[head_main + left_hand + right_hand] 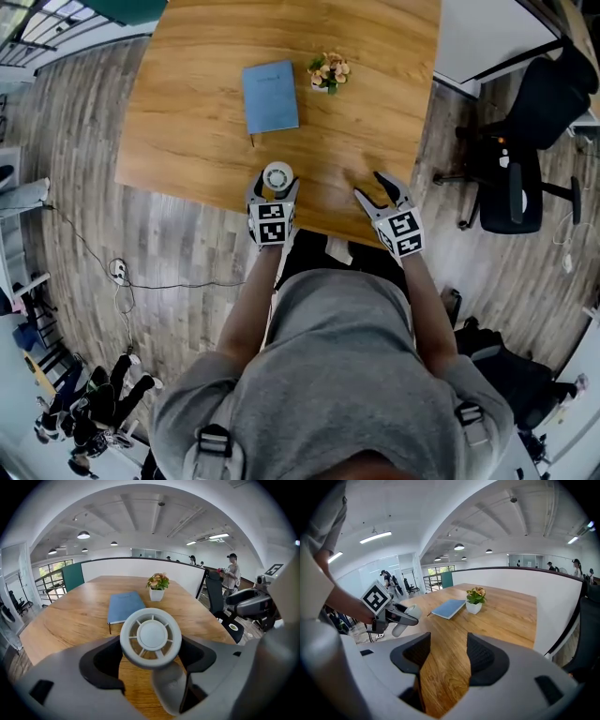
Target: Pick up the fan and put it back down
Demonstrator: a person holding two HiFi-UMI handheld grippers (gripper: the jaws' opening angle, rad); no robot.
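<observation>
No words, numbers or brand names can be read anywhere. The blue notebook (270,97) has a faint mark on its cover, too small to make out. The cubes (272,223) on the left gripper (275,178) and right gripper (368,185) bear only black-and-white square patterns, no letters.

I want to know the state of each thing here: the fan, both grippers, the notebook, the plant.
fan: gripped by the left jaws, off the table.
left gripper: shut on the fan.
right gripper: jaws open, empty.
notebook: closed, lying flat.
potted plant: upright.
</observation>
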